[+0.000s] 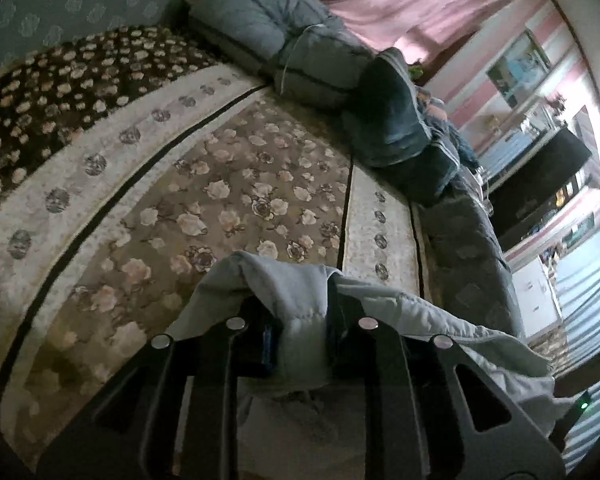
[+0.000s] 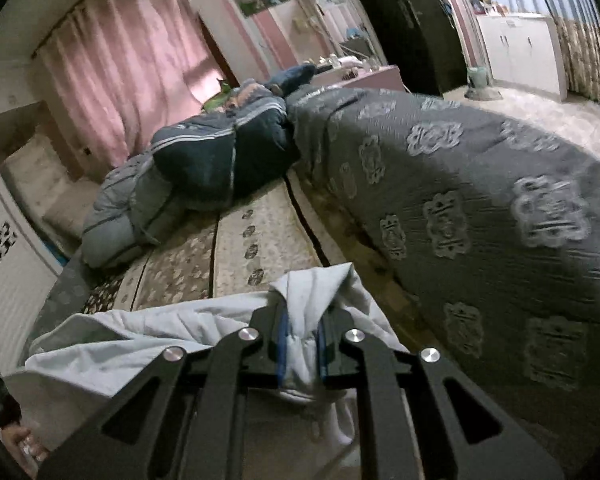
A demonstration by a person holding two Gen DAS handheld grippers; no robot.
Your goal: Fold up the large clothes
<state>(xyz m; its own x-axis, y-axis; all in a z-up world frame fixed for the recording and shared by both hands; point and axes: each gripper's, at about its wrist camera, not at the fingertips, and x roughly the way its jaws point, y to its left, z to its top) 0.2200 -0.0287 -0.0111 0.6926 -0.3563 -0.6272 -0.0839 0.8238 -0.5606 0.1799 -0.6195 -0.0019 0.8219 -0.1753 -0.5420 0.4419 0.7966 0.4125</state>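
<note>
A pale grey-blue garment (image 1: 284,280) hangs between my two grippers above a bed. My left gripper (image 1: 300,320) is shut on a thick fold of it, and the cloth drapes over the fingers and trails off to the right. In the right wrist view my right gripper (image 2: 302,340) is shut on another bunched edge of the same garment (image 2: 140,332), which stretches away to the left. The cloth hides both pairs of fingertips.
The bed's floral patchwork cover (image 1: 228,184) lies below. Folded blue-grey quilts (image 1: 284,52) and a dark blue bundle (image 2: 216,160) are piled at the head. A grey patterned blanket (image 2: 480,208) lies along the bed's side. Pink curtains (image 2: 132,72), a dark cabinet (image 2: 404,20) and white cupboards (image 2: 516,48) stand beyond.
</note>
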